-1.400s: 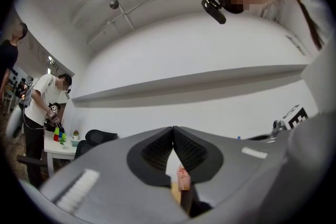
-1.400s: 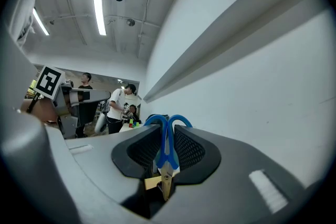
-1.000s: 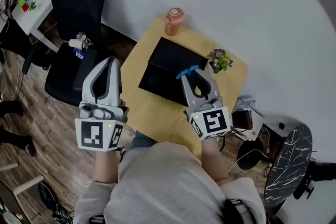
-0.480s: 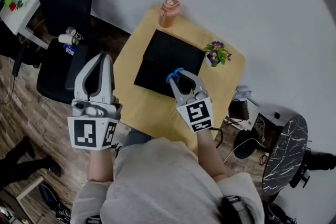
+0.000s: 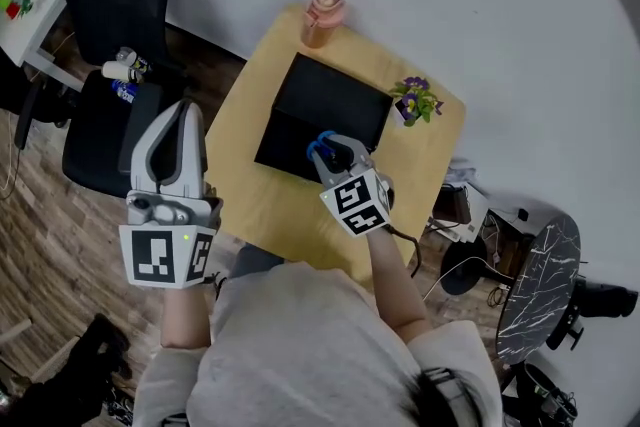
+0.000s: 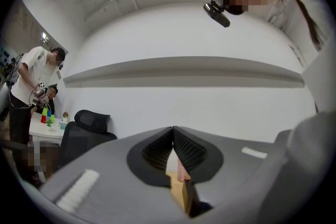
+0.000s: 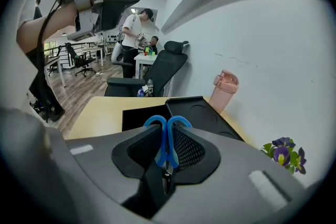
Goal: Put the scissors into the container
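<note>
Yellow table (image 5: 245, 110), black container (image 5: 330, 100), blue scissors (image 7: 167, 145) in right tool's (image 5: 329, 153) grip.

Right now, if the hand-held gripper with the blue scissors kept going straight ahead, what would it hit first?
Most likely the black container on the table, just beyond the scissors clamped in the right hand-held gripper. Depth is hard to judge; the pink bottle stands right of that line.

My right gripper (image 5: 323, 149) clamps blue scissors (image 7: 167, 132) over the black container (image 5: 330, 95)'s near edge; my left gripper (image 5: 183, 115), jaws together, hovers left of it.
</note>
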